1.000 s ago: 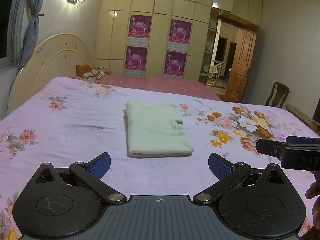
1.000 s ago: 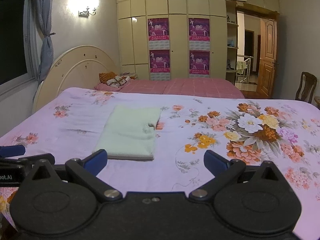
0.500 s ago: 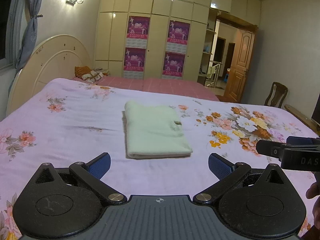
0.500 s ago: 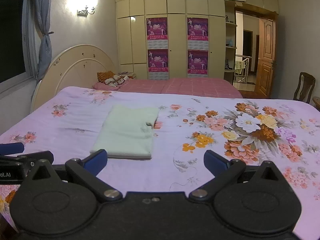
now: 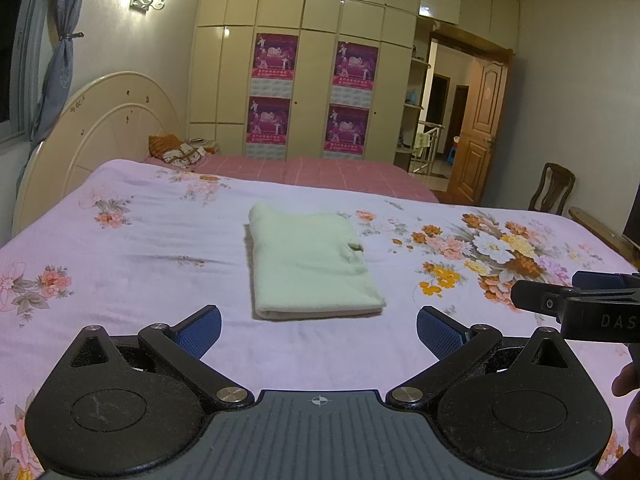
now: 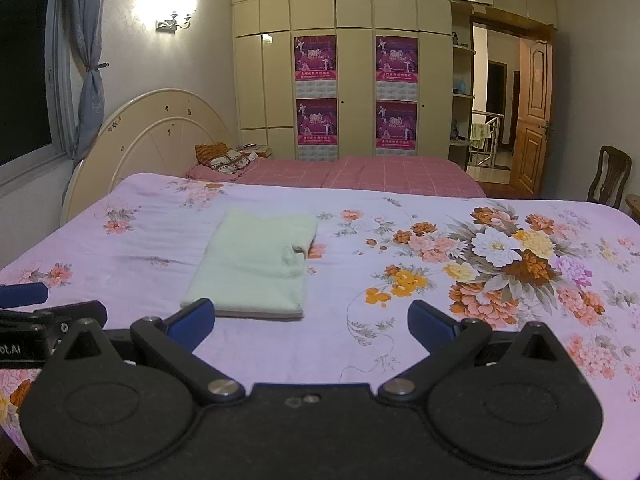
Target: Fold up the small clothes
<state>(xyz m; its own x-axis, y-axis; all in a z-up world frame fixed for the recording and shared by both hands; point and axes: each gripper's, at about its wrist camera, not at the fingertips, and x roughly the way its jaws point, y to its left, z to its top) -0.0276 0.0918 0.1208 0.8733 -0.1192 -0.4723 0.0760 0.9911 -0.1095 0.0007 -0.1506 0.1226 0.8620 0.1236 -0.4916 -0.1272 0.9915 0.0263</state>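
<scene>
Barely anything has shifted over the last second: both cameras have drifted a touch, so the scene sits slightly lower in each view, and nothing on the bed has been disturbed. Biggest thing first, the lilac bedspread printed with orange and pink flowers (image 5: 132, 264) lies smooth across the whole bed. On it, left of the big bouquet print, rests the pale green garment folded into a flat rectangle (image 5: 308, 264), with a small flap or tab poking out at its right edge. Closer in, the left gripper (image 5: 318, 330) hangs just short of the garment's near edge, blue-padded jaws spread wide and holding nothing. Same story for the right gripper (image 6: 312, 320), jaws wide apart and empty, its left pad just over the garment's near corner in its own view. Neither touches cloth. With both tools pulled back and the rectangle tidy, this fold looks finished, apart perhaps from that little flap.
</scene>
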